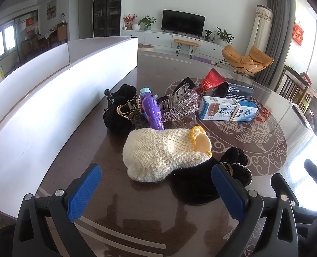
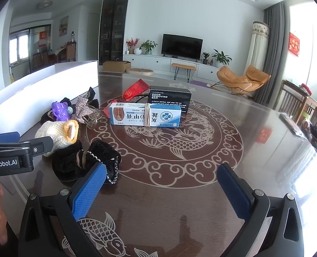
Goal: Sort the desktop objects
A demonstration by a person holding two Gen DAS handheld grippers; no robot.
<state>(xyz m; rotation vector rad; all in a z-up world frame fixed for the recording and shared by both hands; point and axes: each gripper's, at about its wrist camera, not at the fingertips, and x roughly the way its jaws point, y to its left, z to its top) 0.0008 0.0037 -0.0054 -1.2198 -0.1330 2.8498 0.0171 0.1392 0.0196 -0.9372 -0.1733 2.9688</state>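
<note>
- We've got both tools spread wide and holding nothing: left tool [image 1: 156,190] and right tool [image 2: 161,190] hover low over the dark glossy patterned surface [image 2: 201,203].
- The clutter sits bunched beside the long white divider box [image 1: 51,98], probably staged so it can go straight in.
- The cream knitted pouch with yellow trim [image 1: 164,152] lies just ahead of our left tool, roughly between its fingers.
- The black velvet scrunchie [image 2: 83,160] touches that pouch; our right tool's left finger overlaps it in view.

Both wrist views face the cluttered table [image 1: 149,68] low, side by side.
</note>
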